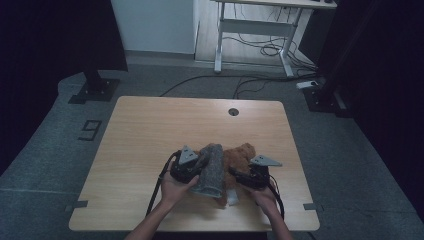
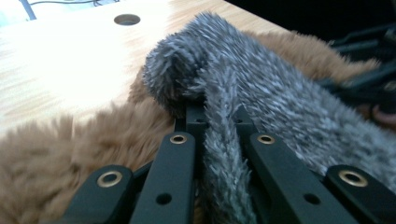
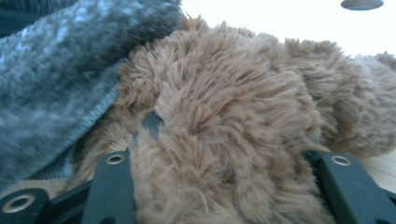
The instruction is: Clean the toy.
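The light wooden table [image 1: 150,130] with a round cable hole [image 1: 233,111] near its far edge stood on a grey floor, and all the work was at its near edge, a little right of the middle. There lay the brown fluffy plush toy [image 1: 240,156], and the grey fuzzy knitted sleeve [image 1: 211,170] covered its left part. From above, I could not make out the form of the toy; the sleeve and both hands hid most of it, and a small white tag [image 1: 233,197] stuck out under it.

The left gripper [image 1: 192,167] was at the left side of the sleeve. Its own view gave what the high view did not: the black jaws were closed tight on a thin fold of the grey sleeve [image 2: 224,154], with brown fur [image 2: 56,158] under them.

The right gripper [image 1: 245,177] was at the right side of the toy. In its view a thick bunch of the brown fur [image 3: 224,154] bulged between the two jaws, which were partly closed and pressed on it from both sides; their tips were buried in the pile. The sleeve's edge [image 3: 56,102] was blurred at the left there.
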